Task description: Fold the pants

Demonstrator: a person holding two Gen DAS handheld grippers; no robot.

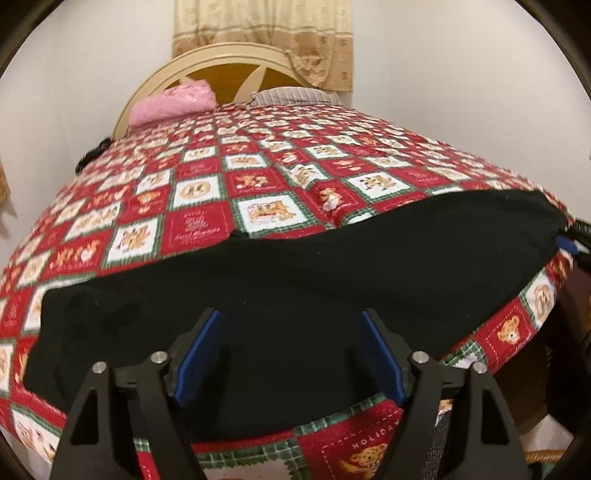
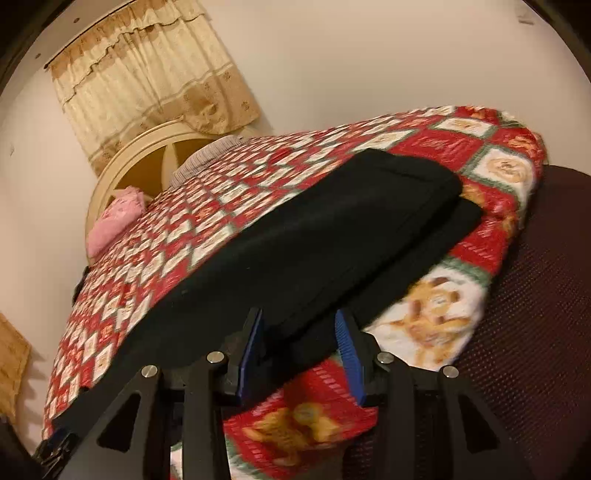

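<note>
While I hold both grippers low at the near edge of the bed, the black pants [image 1: 295, 291] lie stretched across the Christmas teddy-bear quilt [image 1: 207, 192].

My left gripper [image 1: 290, 325] has its blue-padded fingers [image 1: 199, 354] spread wide, with the black cloth between and under them but not pinched. My right gripper [image 2: 300, 325] also stands apart, its fingers straddling the near end of the pants [image 2: 314, 236], where two legs lie side by side. A pink pillow [image 1: 173, 101] sits by the cream headboard [image 1: 221, 55], a curtain [image 1: 266, 26] hanging behind.
</note>
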